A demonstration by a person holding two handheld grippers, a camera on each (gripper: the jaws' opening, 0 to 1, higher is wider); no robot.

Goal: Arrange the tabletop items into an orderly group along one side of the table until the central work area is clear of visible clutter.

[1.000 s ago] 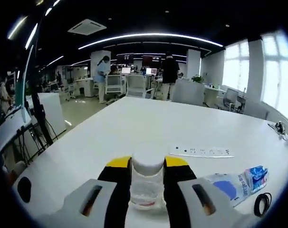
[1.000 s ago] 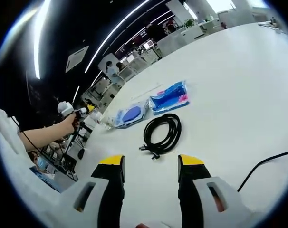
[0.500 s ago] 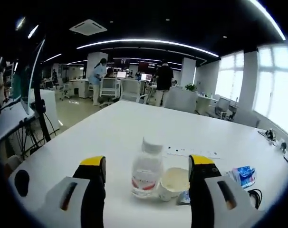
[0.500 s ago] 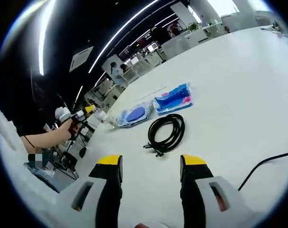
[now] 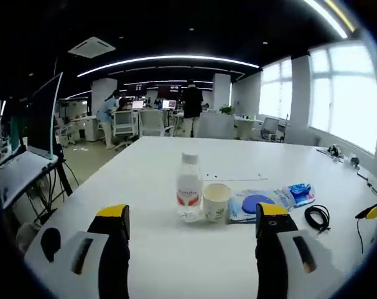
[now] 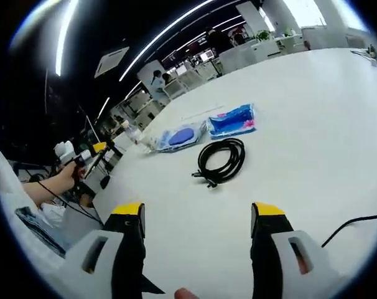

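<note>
Office desks, chairs and monitors stand behind the long white table, whose top is smooth and matte under strip lights.

My left gripper has its jaws spread wide, holding nothing; the jaws are black with yellow tips on pale grey bodies. Beyond them, between the two tips, a clear plastic bottle stands upright, with a white cap and a red-and-white label. A pale paper cup, round and open-topped, sits just beside it on the right, close enough that I cannot tell whether they touch. Right of the cup lies a flat clear packet with a blue disc, then a crinkled blue wrapper, then a coiled black cable. A thin white power strip lies farther back.

My right gripper is also wide apart and empty. Ahead of it the black cable lies in a loose glossy loop. Past it are the blue wrapper and the disc packet, side by side. A separate black cord runs off at the right. At the left edge, a hand grips the other gripper's handle.
</note>
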